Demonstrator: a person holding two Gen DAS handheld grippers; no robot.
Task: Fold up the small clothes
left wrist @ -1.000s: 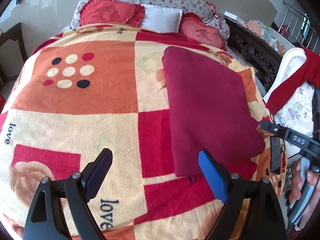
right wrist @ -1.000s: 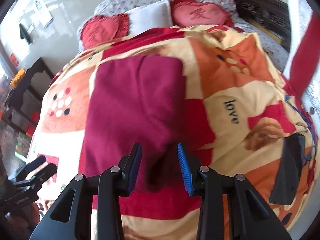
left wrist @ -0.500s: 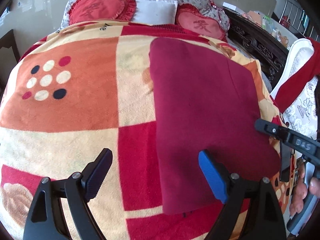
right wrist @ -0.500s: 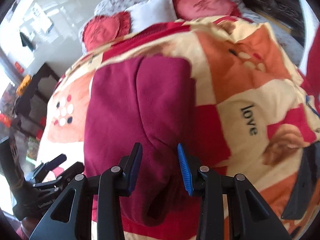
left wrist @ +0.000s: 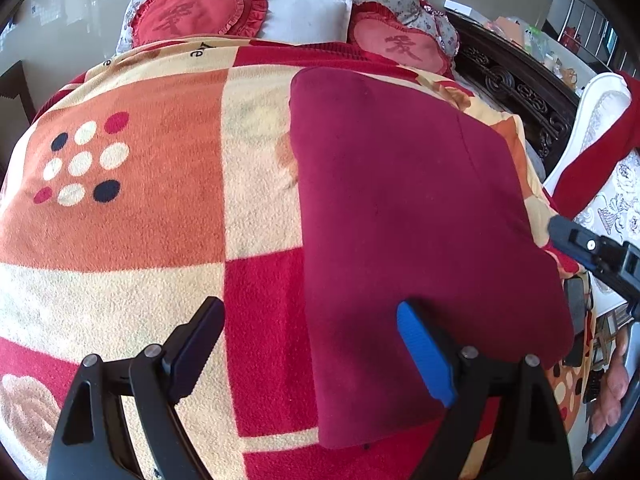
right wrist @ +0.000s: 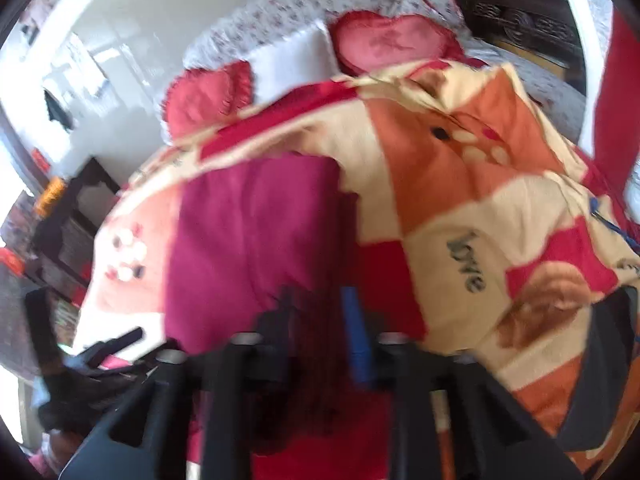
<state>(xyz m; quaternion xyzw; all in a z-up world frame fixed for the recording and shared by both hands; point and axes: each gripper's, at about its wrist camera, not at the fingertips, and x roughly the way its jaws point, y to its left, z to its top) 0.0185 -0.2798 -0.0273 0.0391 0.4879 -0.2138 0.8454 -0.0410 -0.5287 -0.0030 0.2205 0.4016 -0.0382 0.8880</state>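
A dark red folded garment (left wrist: pixel 408 208) lies flat on the patterned blanket (left wrist: pixel 140 200) of a bed. My left gripper (left wrist: pixel 308 344) is open and empty, hovering over the garment's near left edge. In the blurred right wrist view the garment (right wrist: pixel 248 240) lies ahead, and my right gripper (right wrist: pixel 320 320) stands at its near right edge with a narrow gap between the fingers. Whether cloth sits between them is hidden by blur. The right gripper also shows at the right edge of the left wrist view (left wrist: pixel 592 252).
Heart-shaped red cushions (left wrist: pixel 192 16) and a white pillow (left wrist: pixel 308 16) lie at the head of the bed. A dark carved bed frame (left wrist: pixel 516 88) and a white chair with red cloth (left wrist: pixel 600 128) stand to the right. A dark cabinet (right wrist: pixel 72 216) stands to the left.
Both grippers have moved in closer to the garment's near edge. The right wrist view has swung and blurred, and the right fingers have narrowed.
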